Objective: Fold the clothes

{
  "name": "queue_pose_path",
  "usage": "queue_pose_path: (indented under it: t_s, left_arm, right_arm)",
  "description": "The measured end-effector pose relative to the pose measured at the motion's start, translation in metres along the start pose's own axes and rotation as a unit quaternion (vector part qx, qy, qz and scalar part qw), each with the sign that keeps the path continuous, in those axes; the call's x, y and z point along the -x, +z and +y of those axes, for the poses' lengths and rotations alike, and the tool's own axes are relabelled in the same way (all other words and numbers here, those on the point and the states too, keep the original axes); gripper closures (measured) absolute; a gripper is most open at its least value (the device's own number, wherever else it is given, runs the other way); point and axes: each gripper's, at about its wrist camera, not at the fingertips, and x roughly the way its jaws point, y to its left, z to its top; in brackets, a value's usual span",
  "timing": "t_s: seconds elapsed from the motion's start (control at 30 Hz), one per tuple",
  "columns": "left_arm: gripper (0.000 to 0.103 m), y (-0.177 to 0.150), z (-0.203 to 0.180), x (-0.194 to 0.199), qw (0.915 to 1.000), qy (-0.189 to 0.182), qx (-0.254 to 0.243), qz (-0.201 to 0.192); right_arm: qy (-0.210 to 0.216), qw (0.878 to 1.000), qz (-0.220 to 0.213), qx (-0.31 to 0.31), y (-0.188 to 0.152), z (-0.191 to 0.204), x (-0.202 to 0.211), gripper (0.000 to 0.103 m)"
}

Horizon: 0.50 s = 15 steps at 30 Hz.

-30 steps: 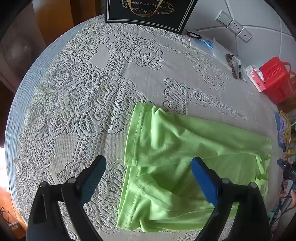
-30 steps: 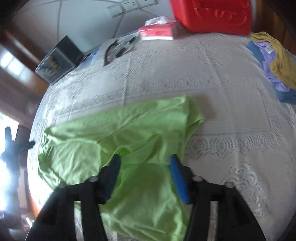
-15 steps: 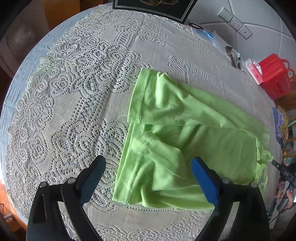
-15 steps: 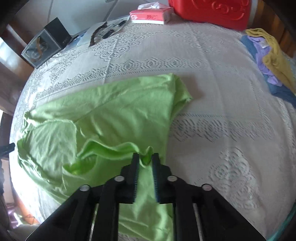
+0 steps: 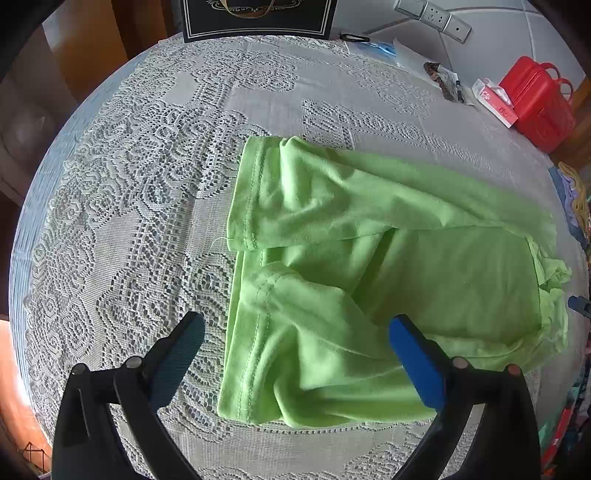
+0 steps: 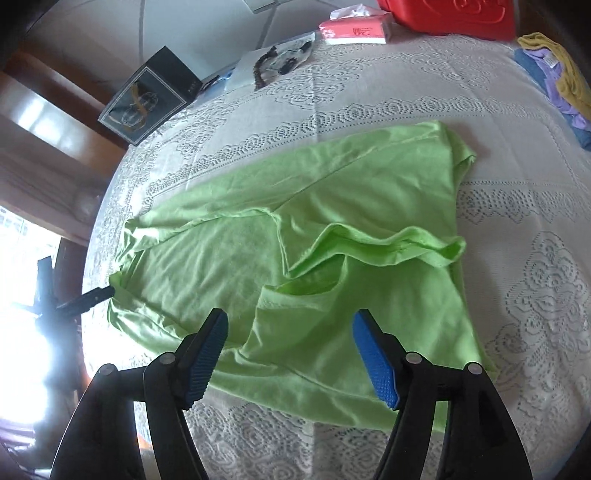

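Note:
A lime green garment (image 5: 369, 258) lies partly folded on the white lace tablecloth (image 5: 147, 184), with a sleeve folded in over its body. My left gripper (image 5: 295, 354) is open and empty, held above the garment's hemmed near end. In the right wrist view the same garment (image 6: 295, 240) lies with a rumpled fold across its middle. My right gripper (image 6: 290, 354) is open and empty, held above the garment's near edge.
A red plastic basket (image 5: 539, 103) and a tissue pack (image 5: 495, 101) stand at the far right. A black box (image 5: 258, 16) stands at the back edge. A pile of coloured clothes (image 6: 554, 81) lies at the right. Papers and small items (image 6: 277, 62) lie near the wall.
My right gripper, shut on a fold of the garment half a second ago, has opened and let it drop. My left gripper stayed open and drew back a little.

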Motion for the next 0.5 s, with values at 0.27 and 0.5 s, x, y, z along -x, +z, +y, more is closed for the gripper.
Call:
queue_pose_path:
  t_s: [0.27,0.5]
  left_arm:
    - [0.077,0.010,0.000,-0.013,0.9994,0.030,-0.001,0.015]
    - [0.074,0.036,0.031,0.001,0.9954,0.045,0.078,-0.031]
  right_arm:
    - [-0.060,0.997,0.045,0.014,0.008,0.012,-0.042,0.098]
    - [-0.007,1.000,-0.027,-0.006,0.047,0.014,-0.032,0.081]
